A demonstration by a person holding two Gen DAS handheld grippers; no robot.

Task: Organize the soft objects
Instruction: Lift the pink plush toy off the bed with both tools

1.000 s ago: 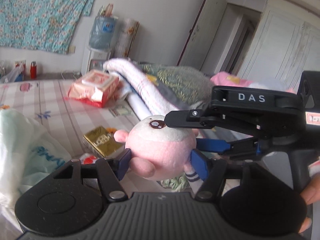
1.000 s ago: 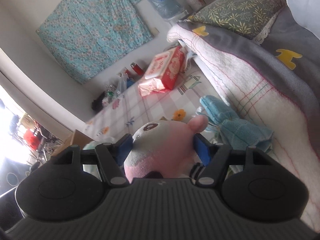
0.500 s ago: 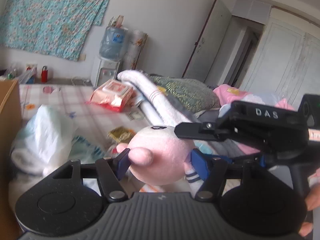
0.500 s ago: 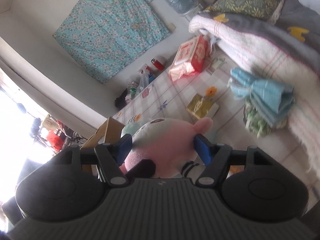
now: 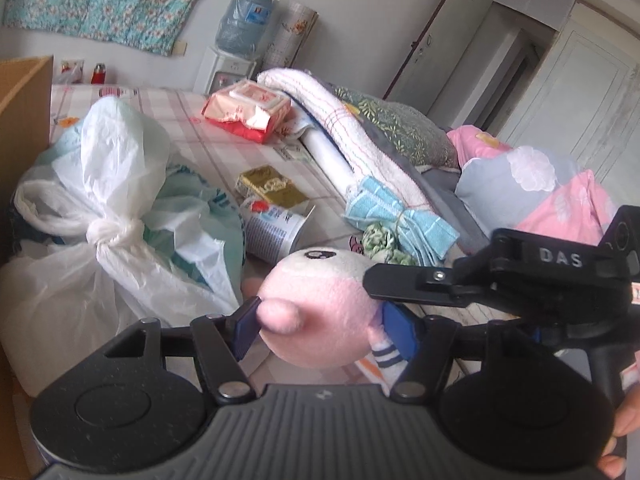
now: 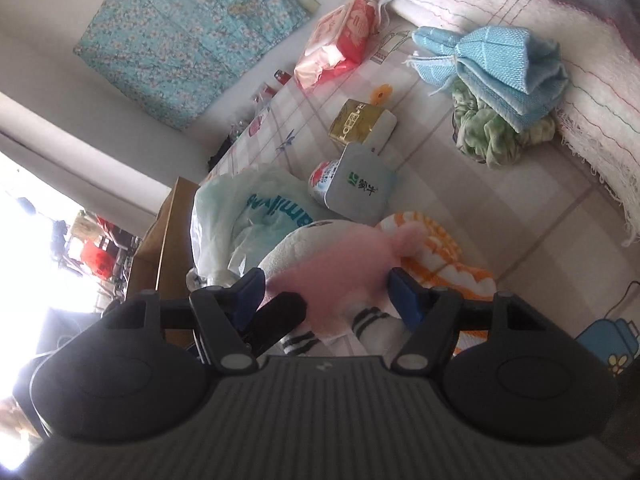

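Both the left gripper (image 5: 320, 326) and the right gripper (image 6: 325, 290) pinch one round pink-and-white plush toy (image 5: 320, 312) in their jaws. It hangs above a tied white plastic bag (image 5: 116, 216) (beside a brown cardboard box (image 5: 24, 112)).

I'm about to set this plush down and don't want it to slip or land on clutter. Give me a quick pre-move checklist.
1. Left gripper pads pressing both sides of the pink plush toy: ok.
2. Right gripper gripping the same toy: ok.
3. Toy lifted off the bedsheet: cannot tell.
4. Spot below free: not ok, orange-and-white cloth lies there.
5. Milk carton and tied plastic bag close by: not ok.
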